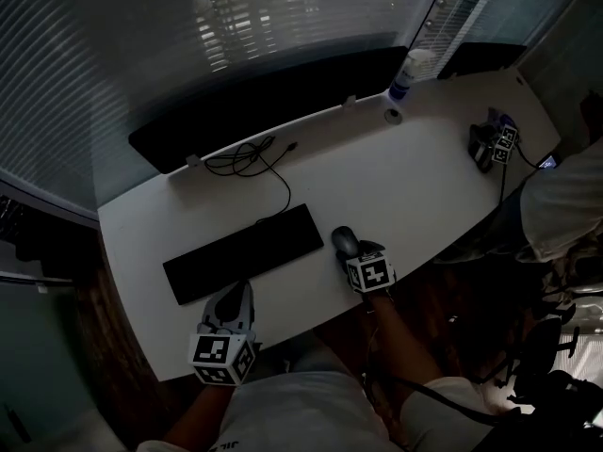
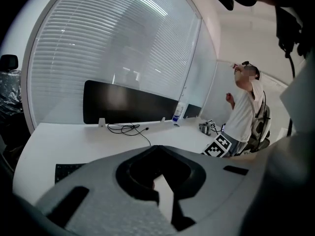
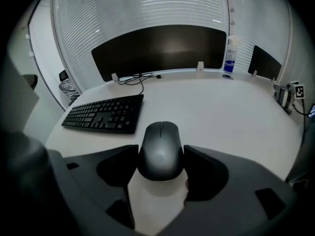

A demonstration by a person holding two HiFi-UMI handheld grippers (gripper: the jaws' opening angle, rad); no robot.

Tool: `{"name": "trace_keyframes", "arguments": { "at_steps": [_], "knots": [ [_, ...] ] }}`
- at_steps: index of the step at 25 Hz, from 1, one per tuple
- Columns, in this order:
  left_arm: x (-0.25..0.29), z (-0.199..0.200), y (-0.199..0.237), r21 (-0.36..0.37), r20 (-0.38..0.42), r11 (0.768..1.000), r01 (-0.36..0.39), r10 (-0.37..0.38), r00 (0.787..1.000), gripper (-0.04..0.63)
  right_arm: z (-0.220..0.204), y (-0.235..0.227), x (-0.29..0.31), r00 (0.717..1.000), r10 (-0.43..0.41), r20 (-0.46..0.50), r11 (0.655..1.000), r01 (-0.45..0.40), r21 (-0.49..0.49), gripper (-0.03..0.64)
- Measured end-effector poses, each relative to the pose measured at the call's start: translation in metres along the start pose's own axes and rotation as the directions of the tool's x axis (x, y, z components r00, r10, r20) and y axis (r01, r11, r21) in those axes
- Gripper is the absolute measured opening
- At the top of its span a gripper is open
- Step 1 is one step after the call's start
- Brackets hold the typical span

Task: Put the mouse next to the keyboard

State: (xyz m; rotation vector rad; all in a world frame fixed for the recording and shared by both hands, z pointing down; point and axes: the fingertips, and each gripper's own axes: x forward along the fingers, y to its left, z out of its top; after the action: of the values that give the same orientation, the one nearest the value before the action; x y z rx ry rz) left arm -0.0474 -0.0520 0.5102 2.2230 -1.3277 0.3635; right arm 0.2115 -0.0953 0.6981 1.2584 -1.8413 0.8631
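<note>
A dark mouse [image 1: 345, 240] [image 3: 160, 149] rests on the white desk [image 1: 415, 186], just off the right end of the black keyboard [image 1: 245, 252] [image 3: 106, 113]. My right gripper [image 1: 350, 250] [image 3: 160, 157] comes at it from the near side, one jaw against each flank of the mouse, shut on it. My left gripper [image 1: 229, 301] [image 2: 157, 149] hovers at the desk's front edge, in front of the keyboard's left half, its jaws together and holding nothing.
A dark monitor [image 1: 273, 102] stands along the back edge with a coiled black cable [image 1: 250, 158] in front of it. A spray bottle [image 1: 405, 75] is at the back right. A marker-cube device [image 1: 495, 144] lies at the far right, next to a person [image 1: 565, 205].
</note>
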Motion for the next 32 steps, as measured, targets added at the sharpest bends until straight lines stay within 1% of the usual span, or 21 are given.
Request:
{"name": "trace_keyframes", "arguments": {
  "at_steps": [5,7,11,15,19,22,26,32],
  "knots": [
    [-0.019,-0.019,-0.004,0.009,-0.033,1.000,-0.006,0.007,0.999,0.005,-0.011,-0.004,-0.002,1.000,-0.022,-0.011,1.000,0.022,0.010,0.293],
    [-0.024,-0.020,-0.004,0.002,-0.038,1.000,-0.016,0.016,0.999,0.005,-0.012,-0.004,0.000,1.000,-0.014,-0.007,1.000,0.015,0.011,0.293],
    [-0.032,-0.022,-0.003,0.009,-0.036,1.000,-0.026,0.027,0.999,0.005,-0.016,-0.005,0.003,1.000,-0.007,0.003,1.000,0.007,0.003,0.293],
    [-0.034,-0.021,-0.003,0.013,-0.031,0.999,-0.034,0.035,0.999,0.005,-0.013,-0.009,0.006,1.000,-0.024,0.006,1.000,0.024,-0.018,0.293],
    [-0.037,-0.027,-0.004,0.015,-0.036,0.999,-0.039,0.039,0.999,0.005,-0.011,-0.008,0.007,1.000,-0.020,0.020,0.999,0.021,-0.029,0.293],
    [-0.039,-0.030,-0.005,0.012,-0.039,0.999,-0.045,0.046,0.998,0.005,-0.012,-0.010,0.006,0.999,-0.040,0.029,0.999,0.041,-0.025,0.295],
    [-0.042,-0.032,-0.005,0.004,-0.039,0.999,-0.054,0.054,0.998,0.005,-0.015,-0.006,0.011,0.999,-0.016,0.046,1.000,0.016,0.007,0.295],
    [-0.044,-0.036,-0.005,-0.005,-0.041,0.998,-0.067,0.066,0.997,0.005,-0.012,-0.007,0.006,0.998,-0.025,0.058,1.000,0.025,-0.001,0.296]
  ]
}}
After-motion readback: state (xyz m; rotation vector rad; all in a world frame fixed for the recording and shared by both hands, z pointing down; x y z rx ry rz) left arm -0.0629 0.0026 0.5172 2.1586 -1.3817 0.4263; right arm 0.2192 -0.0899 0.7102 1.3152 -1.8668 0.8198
